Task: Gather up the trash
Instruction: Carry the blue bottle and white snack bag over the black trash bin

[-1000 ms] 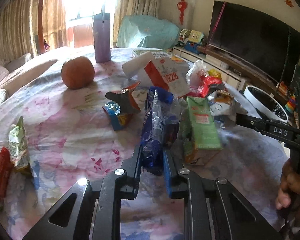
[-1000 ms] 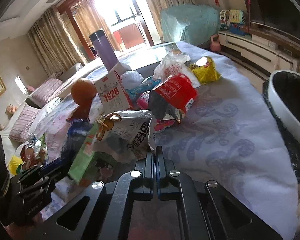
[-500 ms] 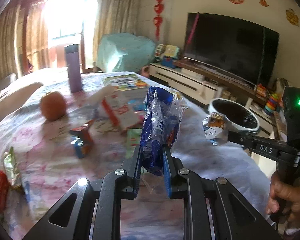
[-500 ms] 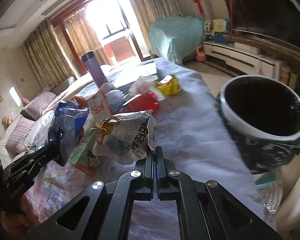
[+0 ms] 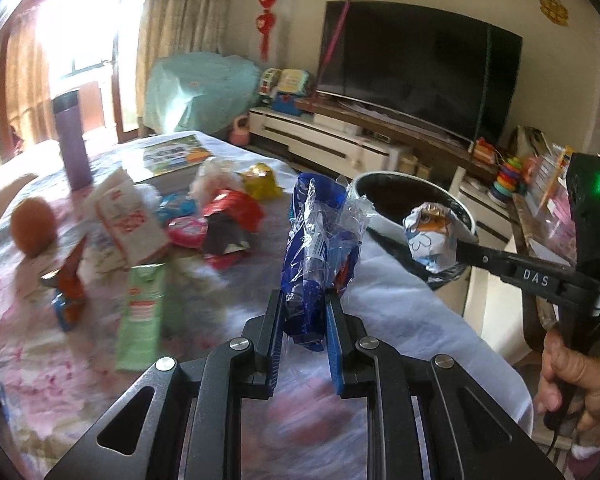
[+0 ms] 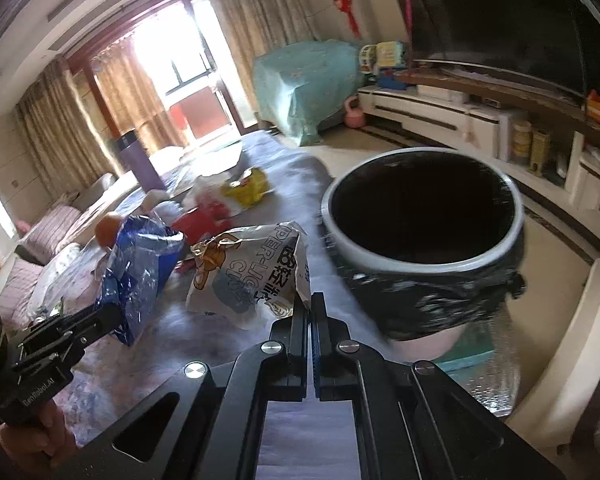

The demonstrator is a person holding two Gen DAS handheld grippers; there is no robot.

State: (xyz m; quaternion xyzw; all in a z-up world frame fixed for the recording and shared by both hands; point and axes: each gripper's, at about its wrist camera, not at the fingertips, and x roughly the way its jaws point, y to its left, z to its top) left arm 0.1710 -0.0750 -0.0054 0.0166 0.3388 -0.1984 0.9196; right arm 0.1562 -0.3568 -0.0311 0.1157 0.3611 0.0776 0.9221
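Right wrist view: your right gripper (image 6: 310,304) has its jaws pressed together on a corner of the white wrapper (image 6: 244,276), which hangs clear of the table (image 6: 268,152), beside and short of the bin (image 6: 422,216). The bin stands off the table's edge, its dark mouth open and unobstructed. Your left gripper (image 5: 302,312) is pinching the blue bag (image 5: 320,236) low down, the crumpled film standing upright above the jaws, over the table and further from the bin than the wrapper. In the left wrist view the wrapper (image 5: 432,236) shows in front of the bin rim (image 5: 460,208); whether it is yet over the mouth cannot be told. Judged step: carrying both pieces to the bin, neither released. The next move calls for bringing each load fully over the mouth before the jaws part; light film may drift or cling to a pad, so release low and inside the rim. Remaining on the table: a red packet (image 5: 232,210), yellow packet (image 5: 262,180), green carton (image 5: 142,312), white carton (image 5: 126,220), all trash by appearance. The orange (image 5: 34,220) and purple flask (image 5: 74,140) look like keepers.
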